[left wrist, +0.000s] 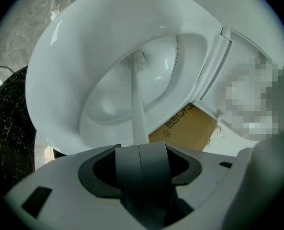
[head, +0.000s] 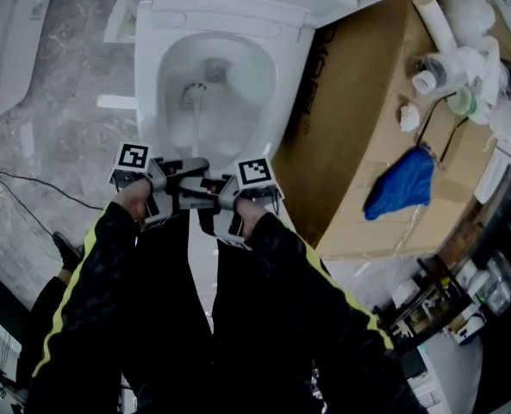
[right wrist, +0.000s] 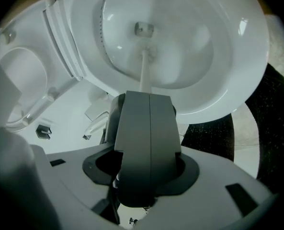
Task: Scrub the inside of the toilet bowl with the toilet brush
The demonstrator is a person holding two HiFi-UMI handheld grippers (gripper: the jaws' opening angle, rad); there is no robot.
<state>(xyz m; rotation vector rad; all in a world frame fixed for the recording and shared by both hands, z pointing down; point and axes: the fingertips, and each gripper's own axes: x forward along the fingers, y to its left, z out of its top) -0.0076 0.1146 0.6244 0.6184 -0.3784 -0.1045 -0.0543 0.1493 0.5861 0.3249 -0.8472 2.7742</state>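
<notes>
- Toilet bowl [head: 148, 67]: white, stands on the grey marbled floor [head: 57, 136]. Its seat [right wrist: 17, 80] is raised at the back.
- Toilet brush [head: 195, 126]: white. The head sits inside the bowl, low against the inner wall near the middle. The thin handle runs straight back over the front rim to both grippers.
- Left gripper [left wrist: 140, 148]: held at the front rim of the bowl. Its fingers [left wrist: 127, 176] are pressed together, and the brush handle comes out directly from their tips, so they are clamped on it.
- Right gripper [right wrist: 149, 96]: just beside the left one, on the same handle. Its fingers [right wrist: 134, 138] are likewise closed together, and the handle rises from their tips towards the bowl. The brush head appears blurred in the right gripper view.
- Person: black sleeves [head: 109, 300] with yellow stripes, one hand on each gripper.
- Cardboard box [head: 358, 119]: lies flat, just beside the right side of the bowl.
- Blue cloth [head: 401, 184]: crumpled on the box, near its right edge.
- White pipe fittings [head: 445, 54]: grouped at the far right corner of the box.
- Black cable [head: 31, 179]: trails over the floor, left of the bowl.
</notes>
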